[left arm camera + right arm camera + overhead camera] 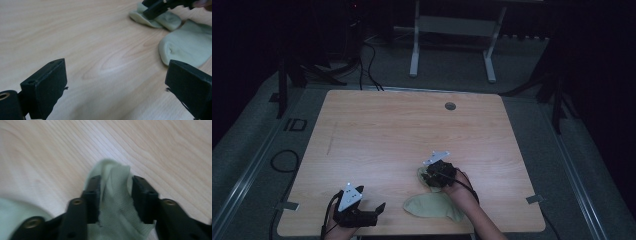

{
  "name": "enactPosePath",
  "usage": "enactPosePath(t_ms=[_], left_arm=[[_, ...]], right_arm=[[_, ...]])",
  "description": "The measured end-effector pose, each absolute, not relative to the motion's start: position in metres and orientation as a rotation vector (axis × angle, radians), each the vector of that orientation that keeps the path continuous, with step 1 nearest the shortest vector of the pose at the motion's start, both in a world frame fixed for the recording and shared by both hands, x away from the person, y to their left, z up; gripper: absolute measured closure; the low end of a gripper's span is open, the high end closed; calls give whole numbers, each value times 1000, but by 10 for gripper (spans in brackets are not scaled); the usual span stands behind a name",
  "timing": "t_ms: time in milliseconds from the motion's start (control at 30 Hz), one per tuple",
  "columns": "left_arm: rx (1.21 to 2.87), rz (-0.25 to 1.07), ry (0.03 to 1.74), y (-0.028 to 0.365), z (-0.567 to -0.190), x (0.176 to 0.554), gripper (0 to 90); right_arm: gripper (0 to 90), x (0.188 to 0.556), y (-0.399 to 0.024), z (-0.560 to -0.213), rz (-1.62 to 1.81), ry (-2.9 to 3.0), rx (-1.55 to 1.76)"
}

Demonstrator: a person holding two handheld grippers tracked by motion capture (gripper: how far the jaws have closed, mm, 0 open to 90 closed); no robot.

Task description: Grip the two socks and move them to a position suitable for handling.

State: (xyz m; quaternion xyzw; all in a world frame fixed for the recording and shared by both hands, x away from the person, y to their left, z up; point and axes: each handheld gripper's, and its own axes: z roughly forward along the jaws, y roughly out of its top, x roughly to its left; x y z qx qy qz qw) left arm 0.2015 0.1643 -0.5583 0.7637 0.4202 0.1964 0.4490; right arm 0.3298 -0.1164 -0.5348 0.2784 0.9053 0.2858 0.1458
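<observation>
Lying limp, pale green knit sock [432, 205] on wood-grain table [387, 130], near front edge | right gripper [115, 192] pinching its ribbed cuff | left gripper [115, 82] jaws spread wide, empty, left of sock

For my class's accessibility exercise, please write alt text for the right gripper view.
The right gripper pinches a fold of pale green sock between its two black jaws, above a light wooden table. More pale green fabric shows blurred at lower left.
</observation>
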Motion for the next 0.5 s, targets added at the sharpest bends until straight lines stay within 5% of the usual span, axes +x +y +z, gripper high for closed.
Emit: enactPosePath(t_ms=[233, 367, 500], left_arm=[[1937, 432, 961, 144, -541, 221, 138], [1978, 408, 954, 117, -535, 245, 221], [2019, 335, 956, 93, -538, 270, 304]], right_arm=[[583, 329, -137, -486, 941, 2557, 783], [694, 330, -142, -489, 925, 2565, 782], [702, 335, -143, -508, 895, 2598, 788]])
